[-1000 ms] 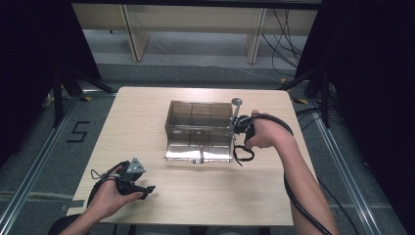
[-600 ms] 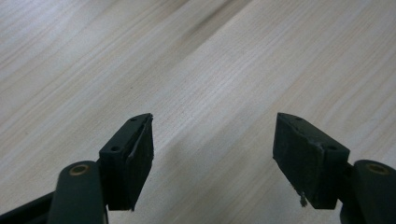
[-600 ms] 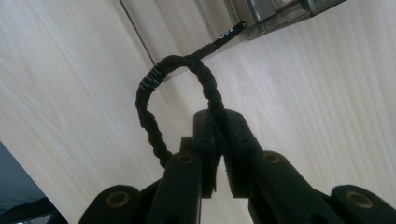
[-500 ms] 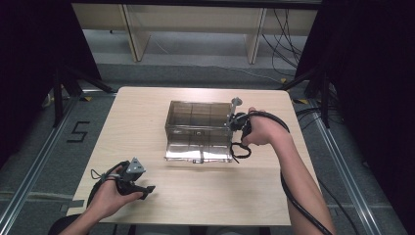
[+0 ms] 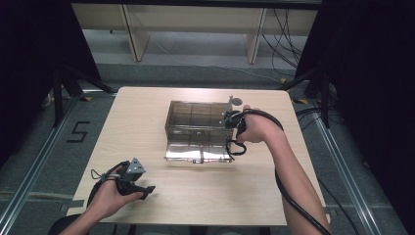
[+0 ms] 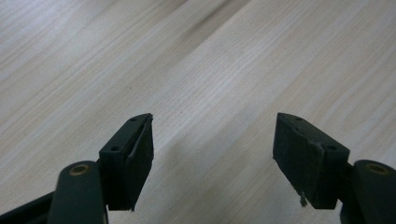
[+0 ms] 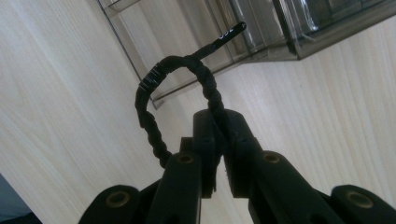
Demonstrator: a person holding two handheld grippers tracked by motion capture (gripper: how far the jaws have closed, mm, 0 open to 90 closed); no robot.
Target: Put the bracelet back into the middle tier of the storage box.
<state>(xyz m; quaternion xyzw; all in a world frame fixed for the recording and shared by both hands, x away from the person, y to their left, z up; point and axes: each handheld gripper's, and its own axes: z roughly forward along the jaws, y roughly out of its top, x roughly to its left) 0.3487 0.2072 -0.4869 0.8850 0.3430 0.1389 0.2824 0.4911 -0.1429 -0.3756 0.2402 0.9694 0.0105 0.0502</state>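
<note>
Left hand-held gripper sat released, low-left on tabletop | right hand-held gripper clenched a coiled black cable | clear box lay frame-centre, cable just right of it

Both grippers are black. The left gripper has two blocky wedge-shaped pads with small screw holes, on rounded arms with brass-coloured pivot bushings; a grey three-cornered plate sits on top and a thin black cable trails off. The right gripper shows the same black arms and brass bushings, with a thick black cable alongside the forearm. Forearms bare, no sleeves visible.
</note>
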